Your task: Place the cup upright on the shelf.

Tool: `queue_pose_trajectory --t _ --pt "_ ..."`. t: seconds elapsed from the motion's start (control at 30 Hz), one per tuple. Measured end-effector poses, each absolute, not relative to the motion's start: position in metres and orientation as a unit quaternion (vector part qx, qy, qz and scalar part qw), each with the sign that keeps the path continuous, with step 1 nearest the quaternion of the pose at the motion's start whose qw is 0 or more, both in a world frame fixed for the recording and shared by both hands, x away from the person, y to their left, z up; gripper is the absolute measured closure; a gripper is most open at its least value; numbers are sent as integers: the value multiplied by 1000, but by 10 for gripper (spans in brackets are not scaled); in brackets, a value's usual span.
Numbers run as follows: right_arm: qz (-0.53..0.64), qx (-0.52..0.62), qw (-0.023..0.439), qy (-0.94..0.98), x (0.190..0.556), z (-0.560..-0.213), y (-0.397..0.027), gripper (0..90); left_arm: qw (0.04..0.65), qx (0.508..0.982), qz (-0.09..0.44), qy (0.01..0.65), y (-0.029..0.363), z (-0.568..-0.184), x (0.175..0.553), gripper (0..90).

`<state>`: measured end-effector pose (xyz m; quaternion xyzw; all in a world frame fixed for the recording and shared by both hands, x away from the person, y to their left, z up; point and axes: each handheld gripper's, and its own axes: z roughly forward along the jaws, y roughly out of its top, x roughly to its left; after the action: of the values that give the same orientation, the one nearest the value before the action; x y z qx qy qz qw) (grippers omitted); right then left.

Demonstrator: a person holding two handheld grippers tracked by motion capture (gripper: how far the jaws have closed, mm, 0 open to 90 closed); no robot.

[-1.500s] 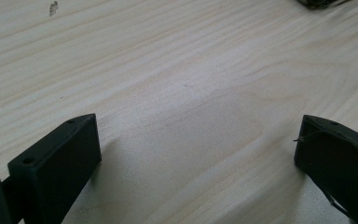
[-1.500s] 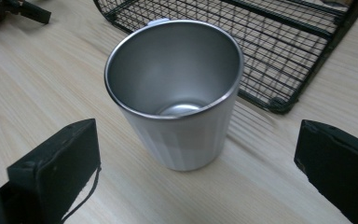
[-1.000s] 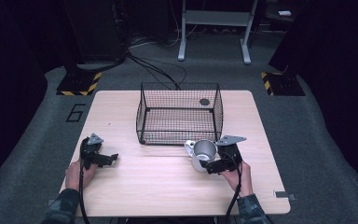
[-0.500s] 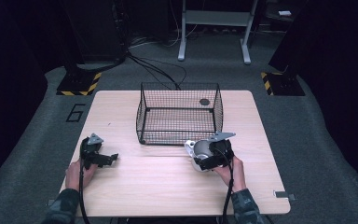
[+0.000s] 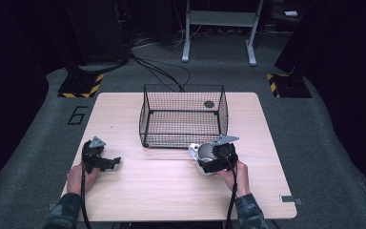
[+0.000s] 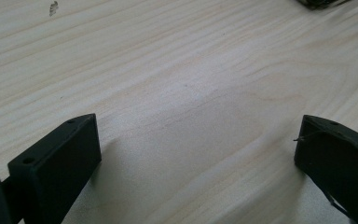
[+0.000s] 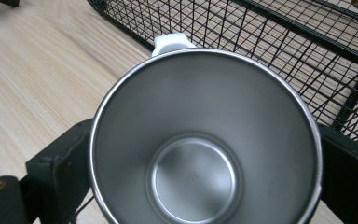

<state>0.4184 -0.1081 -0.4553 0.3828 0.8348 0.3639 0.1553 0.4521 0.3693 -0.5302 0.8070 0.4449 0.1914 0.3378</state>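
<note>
Dark room, grey carpet floor, light wood table, hazard-striped stand bases, metal frame legs, floor cables

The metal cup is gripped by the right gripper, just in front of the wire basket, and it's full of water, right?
Not quite. The metal cup is empty: the right gripper view looks straight down to its bare steel bottom. The rest holds: the right gripper clamps it just in front of the wire basket.

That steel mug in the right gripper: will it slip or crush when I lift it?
The mug looks like rigid metal, so crushing seems unlikely. Its smooth round wall sits between the two black jaws of the right gripper, so it could twist or slide. It appears empty and thin-walled, probably light. The white handle faces the wire basket.
</note>
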Motion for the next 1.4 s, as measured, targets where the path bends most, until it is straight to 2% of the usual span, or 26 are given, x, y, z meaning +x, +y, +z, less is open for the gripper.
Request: queue_pose_trajectory --t 0.27,0.73,1.4 --pt "368 374 168 834 416 -454 -107 54 338 807 191 445 369 -530 452 3" --pt "368 373 157 837 411 -443 -108 55 339 806 191 446 369 -530 452 3" --pt "380 357 164 838 409 -411 -114 55 338 807 191 445 369 -530 452 3"
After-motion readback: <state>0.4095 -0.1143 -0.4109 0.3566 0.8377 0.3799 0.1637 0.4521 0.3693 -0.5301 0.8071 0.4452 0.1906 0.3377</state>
